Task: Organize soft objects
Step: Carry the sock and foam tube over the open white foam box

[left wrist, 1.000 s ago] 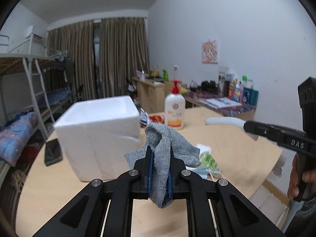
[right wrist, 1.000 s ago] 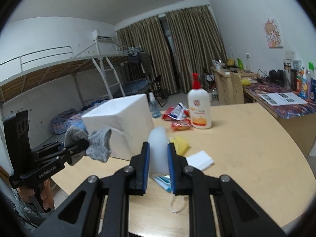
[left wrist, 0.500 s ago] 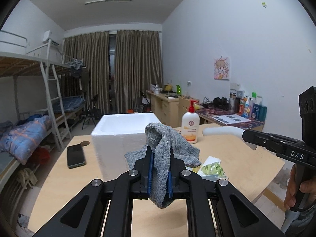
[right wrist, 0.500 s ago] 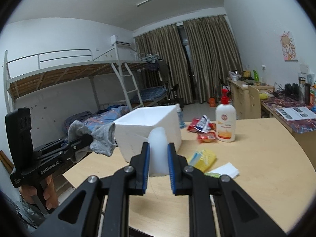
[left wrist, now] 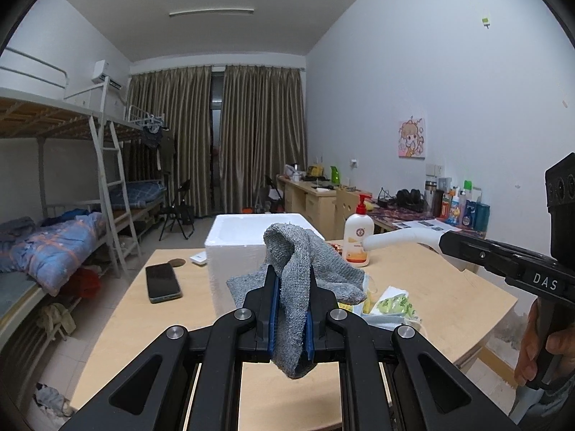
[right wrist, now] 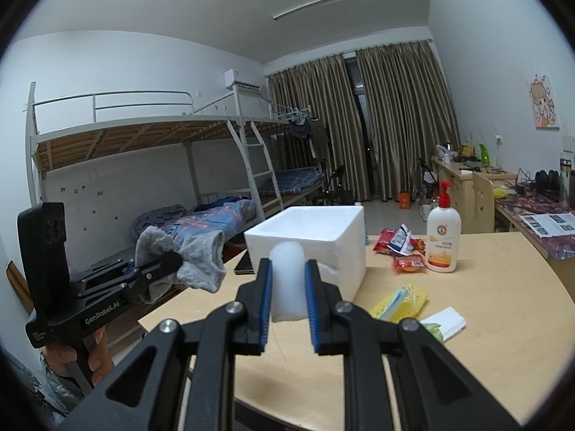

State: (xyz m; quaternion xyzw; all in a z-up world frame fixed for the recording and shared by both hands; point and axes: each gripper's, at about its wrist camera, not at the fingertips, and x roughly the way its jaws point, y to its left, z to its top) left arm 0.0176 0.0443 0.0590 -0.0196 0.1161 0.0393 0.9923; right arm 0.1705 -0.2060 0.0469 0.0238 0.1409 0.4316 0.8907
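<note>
Up above the wooden table (left wrist: 449, 287), the left gripper (left wrist: 290, 318) has its jaws pinched narrow on a grey sock (left wrist: 302, 269) that drapes over both fingers — the right gripper (right wrist: 286, 289) clamps a white sock (right wrist: 287, 280) between its blue pads. Ahead of both sits the white foam box (right wrist: 316, 237), open-topped, with a lotion pump bottle (right wrist: 442, 240) and snack packets (right wrist: 399, 248) beside it — a phone (left wrist: 162, 282) lies to the box's left.

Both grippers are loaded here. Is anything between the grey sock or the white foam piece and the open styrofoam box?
Nothing visible blocks either path. The left gripper holds the grey sock and the right gripper the white foam piece, both short of the styrofoam box, whose top is open.
</note>
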